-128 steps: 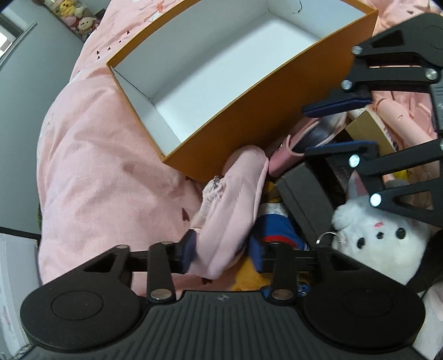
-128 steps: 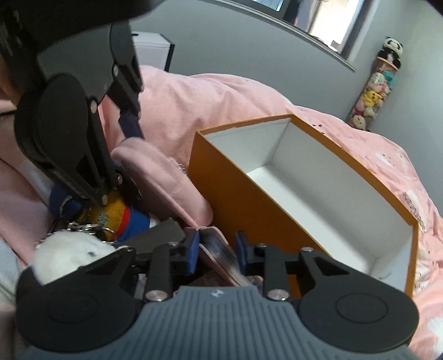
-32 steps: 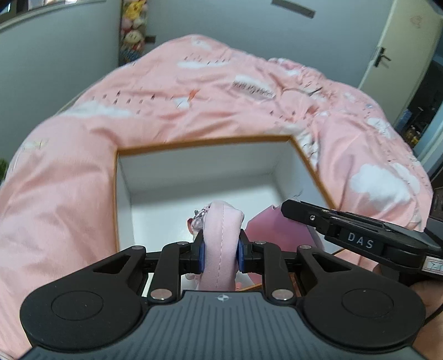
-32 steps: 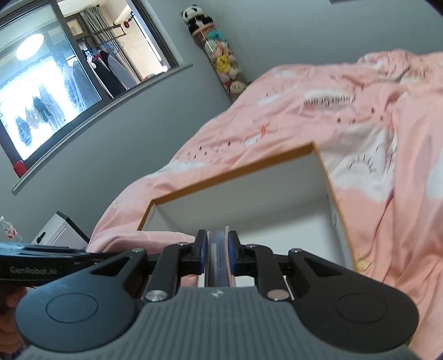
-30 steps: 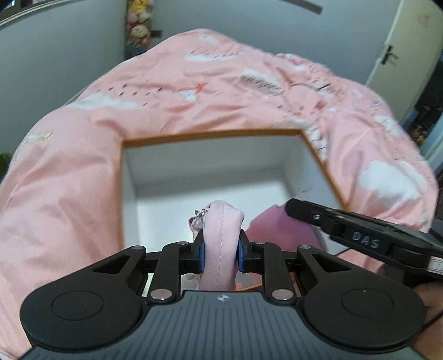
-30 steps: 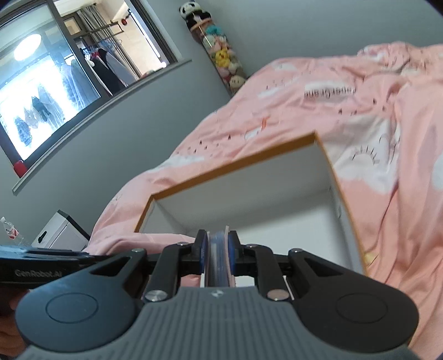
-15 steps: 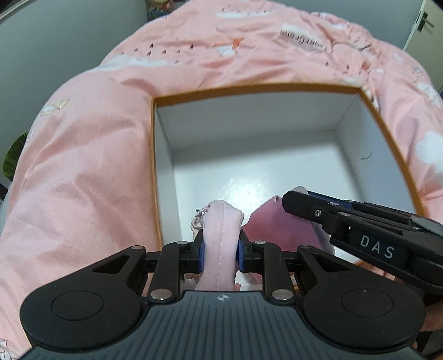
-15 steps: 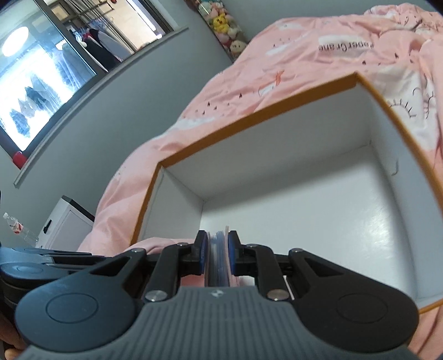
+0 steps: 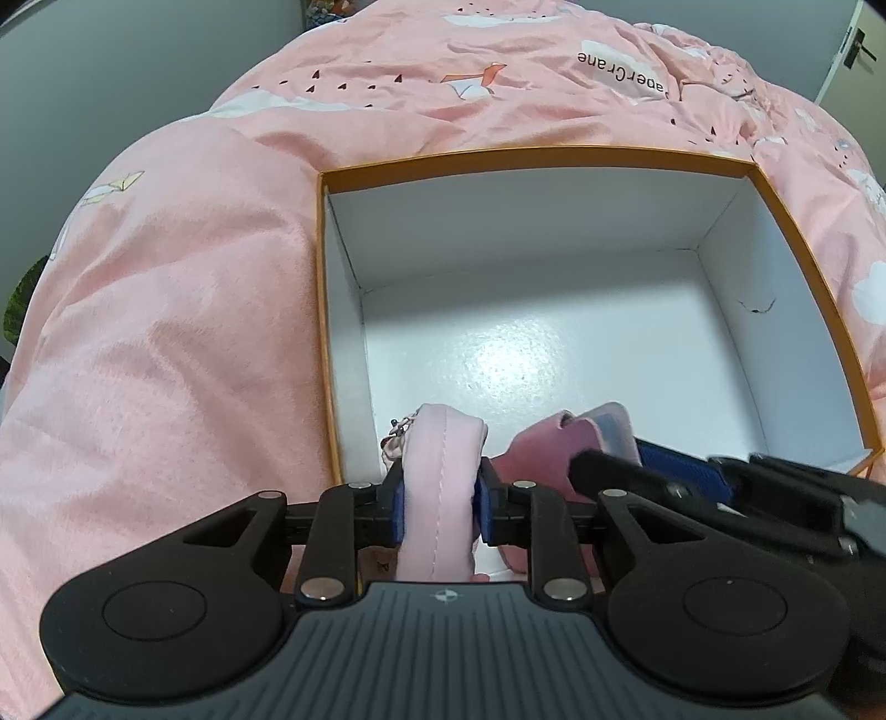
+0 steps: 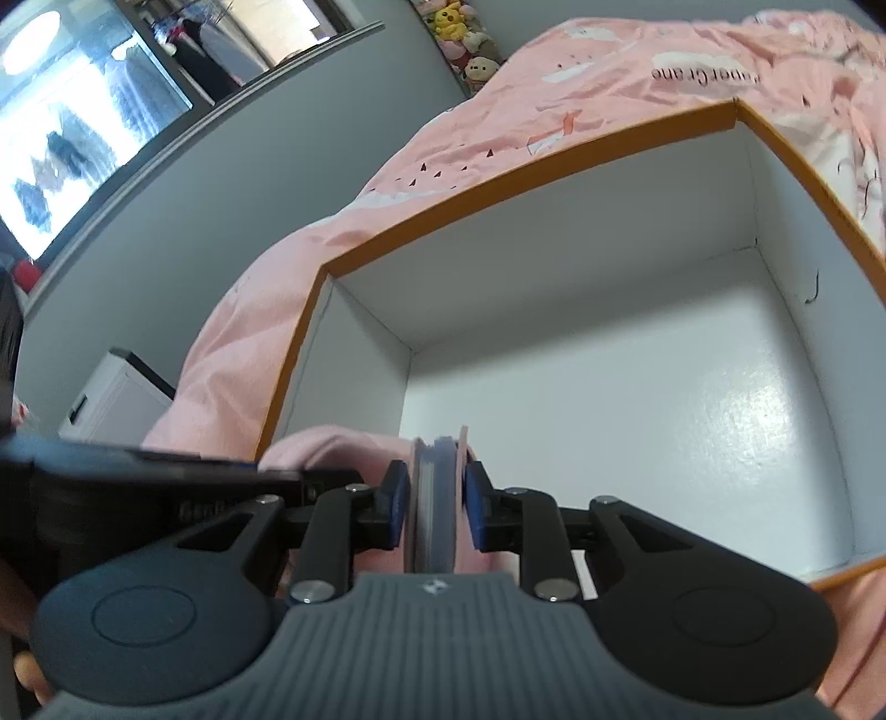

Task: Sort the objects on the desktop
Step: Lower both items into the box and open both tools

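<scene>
An orange box (image 9: 531, 155) with a white inside lies open on the bed; its floor (image 10: 637, 421) is bare. My left gripper (image 9: 438, 487) hangs over the box's near left corner. Its jaws are opening, and the pads still touch the soft pink zip pouch (image 9: 443, 443) between them. My right gripper (image 10: 437, 498) hangs just to the right, also above the near edge. Its jaws are opening too, with a flat pink case (image 10: 434, 471) between them, pads at its sides. The left wrist view shows that case (image 9: 570, 437) beside the pouch.
A pink printed duvet (image 9: 166, 332) surrounds the box on all sides. A window (image 10: 83, 111) and grey wall are behind, with plush toys (image 10: 459, 33) in the corner. A white cabinet (image 10: 116, 399) stands by the bed, and a door (image 9: 853, 50) is far right.
Both grippers have come down and forward over the box's near edge, tilting more steeply into it. The jaws of both stand slightly wider around the pouch and the case.
</scene>
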The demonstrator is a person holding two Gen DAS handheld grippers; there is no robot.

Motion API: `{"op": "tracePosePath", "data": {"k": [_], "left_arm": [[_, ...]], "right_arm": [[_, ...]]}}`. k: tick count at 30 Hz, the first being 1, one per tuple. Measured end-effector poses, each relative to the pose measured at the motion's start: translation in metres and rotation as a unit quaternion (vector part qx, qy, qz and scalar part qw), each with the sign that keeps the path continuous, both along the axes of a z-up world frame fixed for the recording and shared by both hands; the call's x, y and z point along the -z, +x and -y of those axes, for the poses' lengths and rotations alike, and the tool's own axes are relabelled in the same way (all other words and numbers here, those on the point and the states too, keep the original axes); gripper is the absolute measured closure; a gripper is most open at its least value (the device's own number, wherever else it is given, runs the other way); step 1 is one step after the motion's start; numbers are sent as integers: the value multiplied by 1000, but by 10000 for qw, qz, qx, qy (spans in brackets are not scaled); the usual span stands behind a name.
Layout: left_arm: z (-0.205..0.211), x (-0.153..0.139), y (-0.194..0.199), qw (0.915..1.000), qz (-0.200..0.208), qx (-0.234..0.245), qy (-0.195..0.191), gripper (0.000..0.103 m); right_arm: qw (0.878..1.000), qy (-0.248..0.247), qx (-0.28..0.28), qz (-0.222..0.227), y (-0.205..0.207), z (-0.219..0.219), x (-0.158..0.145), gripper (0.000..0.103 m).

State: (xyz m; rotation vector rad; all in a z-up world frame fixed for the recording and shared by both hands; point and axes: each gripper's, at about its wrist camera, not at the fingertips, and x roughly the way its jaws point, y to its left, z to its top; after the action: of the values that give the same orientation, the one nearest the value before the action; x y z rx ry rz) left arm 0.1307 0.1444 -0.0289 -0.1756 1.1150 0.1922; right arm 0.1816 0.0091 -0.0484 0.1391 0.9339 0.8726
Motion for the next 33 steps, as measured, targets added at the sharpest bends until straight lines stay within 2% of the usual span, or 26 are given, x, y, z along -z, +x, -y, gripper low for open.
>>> {"op": "tracePosePath", "data": {"k": [9, 17, 19, 22, 29, 31, 33], "left_arm": [[-4, 2, 1, 9999, -31, -67, -119, 74], [-4, -6, -6, 9997, 1, 74, -245, 69], [-5, -10, -9, 9997, 39, 53, -239, 59], [-8, -20, -16, 9991, 193, 113, -349, 51], [-16, -35, -31, 9982, 443, 80, -388, 51], [-20, -34, -33, 9977, 460, 43, -487, 59], [-23, -31, -35, 9974, 477, -14, -548, 61]], "right_arm": [[9986, -445, -250, 168, -2, -8, 0, 80], [9995, -116, -192, -227, 11, -4, 6, 82], [9991, -38, -187, -371, 15, -5, 8, 83], [9985, 36, -204, -502, 17, -8, 9, 83], [9971, 124, -213, -723, 19, -15, 8, 82], [9969, 128, -243, -736, 18, -19, 7, 81], [9968, 161, -260, -742, 17, -22, 6, 80]]}}
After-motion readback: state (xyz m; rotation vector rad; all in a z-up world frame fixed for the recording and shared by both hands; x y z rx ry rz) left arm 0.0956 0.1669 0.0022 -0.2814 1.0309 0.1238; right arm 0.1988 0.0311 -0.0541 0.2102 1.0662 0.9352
